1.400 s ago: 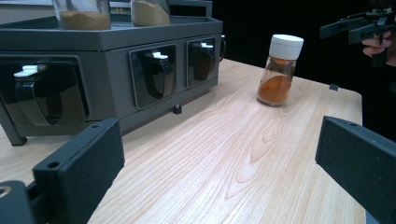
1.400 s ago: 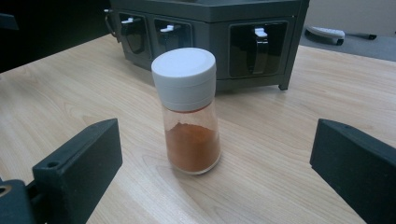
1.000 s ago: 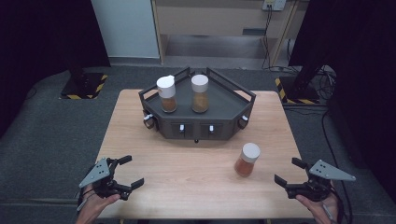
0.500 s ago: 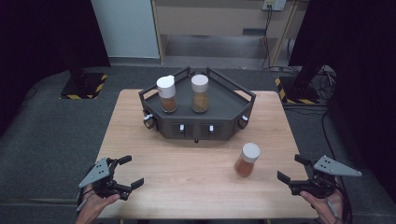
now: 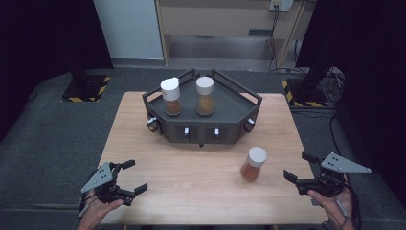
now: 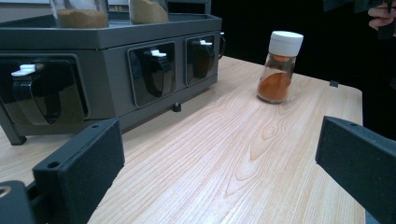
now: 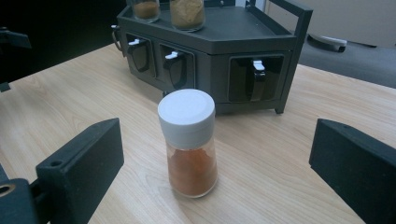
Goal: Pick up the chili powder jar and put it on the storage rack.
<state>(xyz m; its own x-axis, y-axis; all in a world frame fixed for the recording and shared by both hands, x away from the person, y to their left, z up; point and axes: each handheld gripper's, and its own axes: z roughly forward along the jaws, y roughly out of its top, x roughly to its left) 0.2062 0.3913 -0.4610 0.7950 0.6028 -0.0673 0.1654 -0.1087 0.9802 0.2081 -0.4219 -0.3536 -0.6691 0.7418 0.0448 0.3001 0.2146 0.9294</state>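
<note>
Spice jar well clear of rack

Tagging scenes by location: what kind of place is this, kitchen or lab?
Probably a lab or recording studio, not a kitchen: a lone wooden table on grey carpet, black curtains on both sides, yellow-black striped stand bases, and cables on the floor. The spice rack and jars look like props.

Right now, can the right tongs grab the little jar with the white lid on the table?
Probably yes. The right tongs are open and aimed at the spice jar, which stands upright between the jaws' line of sight on bare table. Nothing lies between them; the rack sits behind it.
</note>
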